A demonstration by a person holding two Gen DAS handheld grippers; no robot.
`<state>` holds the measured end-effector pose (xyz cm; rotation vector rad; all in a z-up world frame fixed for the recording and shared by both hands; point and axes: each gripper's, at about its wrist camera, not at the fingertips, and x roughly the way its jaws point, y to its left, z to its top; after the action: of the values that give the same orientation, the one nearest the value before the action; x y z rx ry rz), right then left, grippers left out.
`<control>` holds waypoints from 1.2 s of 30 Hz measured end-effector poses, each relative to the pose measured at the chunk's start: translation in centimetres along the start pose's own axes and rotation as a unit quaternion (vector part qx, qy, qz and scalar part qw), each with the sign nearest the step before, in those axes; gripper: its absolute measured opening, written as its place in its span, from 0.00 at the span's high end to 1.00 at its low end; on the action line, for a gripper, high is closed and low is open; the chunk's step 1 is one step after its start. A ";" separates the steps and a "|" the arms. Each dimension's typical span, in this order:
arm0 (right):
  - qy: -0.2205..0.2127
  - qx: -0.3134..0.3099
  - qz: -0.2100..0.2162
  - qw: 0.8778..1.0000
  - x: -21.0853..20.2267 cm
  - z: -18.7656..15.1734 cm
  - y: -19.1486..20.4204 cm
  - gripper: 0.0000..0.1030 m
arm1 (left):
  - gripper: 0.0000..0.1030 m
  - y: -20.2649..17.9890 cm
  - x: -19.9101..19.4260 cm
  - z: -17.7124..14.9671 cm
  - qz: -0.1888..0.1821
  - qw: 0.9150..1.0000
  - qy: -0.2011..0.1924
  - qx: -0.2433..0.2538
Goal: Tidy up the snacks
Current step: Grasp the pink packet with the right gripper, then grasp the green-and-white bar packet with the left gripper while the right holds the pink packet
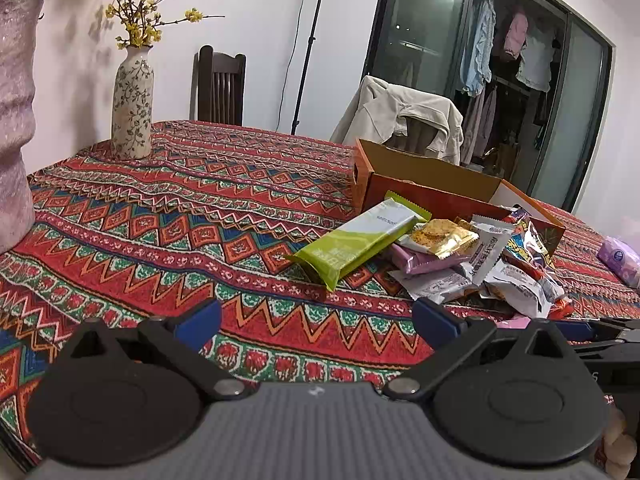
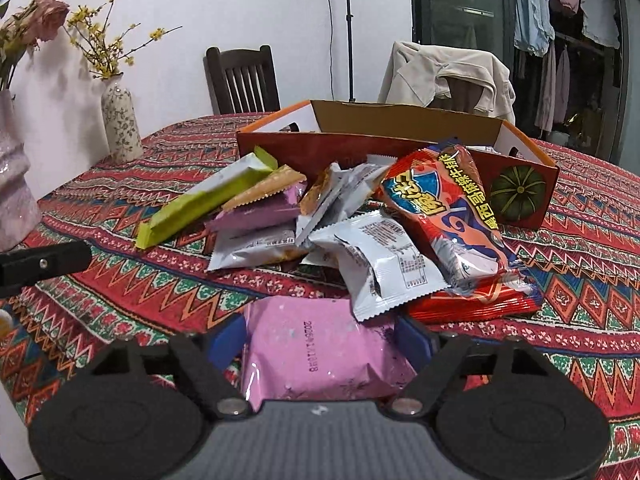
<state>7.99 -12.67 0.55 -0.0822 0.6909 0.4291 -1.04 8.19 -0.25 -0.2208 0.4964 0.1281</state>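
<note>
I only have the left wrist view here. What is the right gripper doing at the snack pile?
Observer: A pink packet lies between the right gripper's fingers.
Operator: Is it gripped?
Observer: The blue pads sit right at the packet's two sides. Whether they press on it, I cannot tell.
Operator: Anything lying on it?
Observer: Yes, a silver packet overlaps its far edge.

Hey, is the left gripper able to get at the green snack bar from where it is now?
Probably yes. The left gripper is open over bare tablecloth, and nothing lies between it and the green bar. The bar lies at the pile's left edge, its near end free, its far end propped on other packets.
</note>
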 end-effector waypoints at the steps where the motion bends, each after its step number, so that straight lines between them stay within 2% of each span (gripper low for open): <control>1: 0.000 -0.003 0.000 1.000 0.0 0.0 0.1 0.21 | 0.00 0.0 0.0 -0.1 0.000 1.000 0.001 -0.001; 5: 0.008 -0.033 -0.007 0.999 0.4 -0.4 0.9 0.17 | 0.00 -0.2 0.1 -0.4 -0.004 1.000 0.007 -0.002; 9: 0.003 -0.037 -0.010 0.999 0.2 -0.5 1.3 0.20 | 0.00 -0.3 0.1 -0.7 -0.005 1.000 0.009 -0.002; 17: -0.021 -0.030 0.014 0.999 -1.6 -1.1 1.2 0.40 | 0.00 0.1 -0.3 -0.5 0.000 1.000 0.006 -0.006; 28: -0.072 -0.035 0.044 0.996 -5.5 -0.6 1.4 0.40 | 0.00 0.0 0.6 1.5 0.011 1.000 -0.008 0.009; 36: -0.109 -0.018 0.017 0.994 -6.4 1.0 -0.4 0.40 | 0.00 -0.3 3.8 4.7 0.012 0.999 -0.005 0.032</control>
<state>4.37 -15.13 5.37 -0.0568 0.4696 0.4759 4.44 9.28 1.98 -0.1513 0.4927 0.1359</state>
